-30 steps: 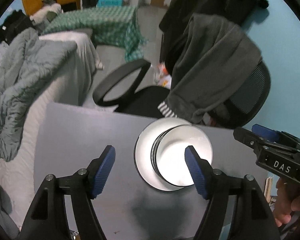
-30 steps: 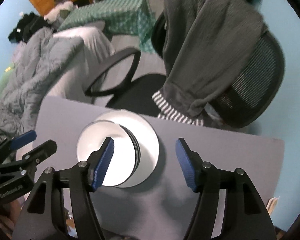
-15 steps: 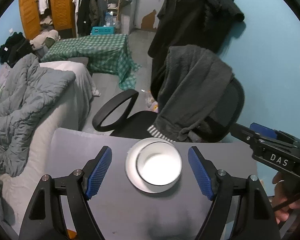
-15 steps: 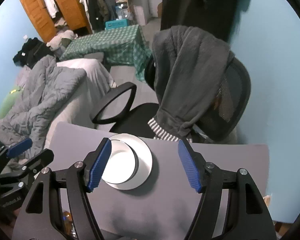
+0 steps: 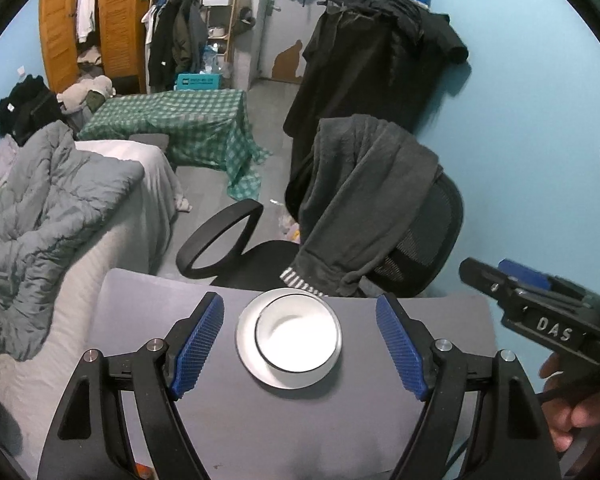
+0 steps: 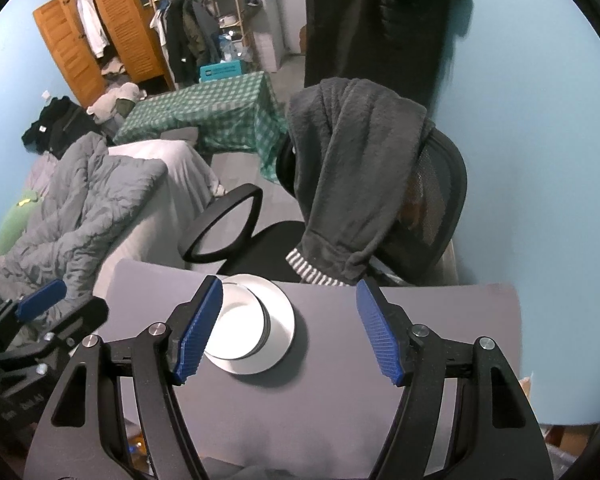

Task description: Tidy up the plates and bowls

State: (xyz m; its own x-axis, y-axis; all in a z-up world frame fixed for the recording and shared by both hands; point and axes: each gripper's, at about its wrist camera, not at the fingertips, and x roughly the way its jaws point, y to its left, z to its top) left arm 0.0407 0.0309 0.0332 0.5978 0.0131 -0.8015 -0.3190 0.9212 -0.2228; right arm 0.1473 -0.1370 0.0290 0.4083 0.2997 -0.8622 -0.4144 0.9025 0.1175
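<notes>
On a grey table (image 5: 172, 312) stands a white plate (image 5: 247, 346) with nested white bowls (image 5: 298, 334) on it, near the far edge. My left gripper (image 5: 300, 306) hangs open above and in front of the stack, holding nothing. In the right wrist view the plate (image 6: 280, 340) and bowls (image 6: 236, 326) lie left of centre, partly behind the left finger. My right gripper (image 6: 290, 292) is open and empty, well above the table (image 6: 420, 308). Each gripper shows in the other's view: the right gripper (image 5: 500, 278) at the right edge, the left gripper (image 6: 66, 308) at the left edge.
A black office chair (image 5: 424, 240) draped with a dark grey garment (image 5: 360, 192) stands just beyond the table's far edge. A bed with a grey duvet (image 5: 48, 208) runs along the left. A blue wall (image 5: 532, 120) is at the right. A hand (image 5: 572, 412) holds the right gripper.
Both grippers have risen and drawn back from the plate and bowls, which now look smaller and farther off. The left jaws stand slightly wider. The stack has not moved.
</notes>
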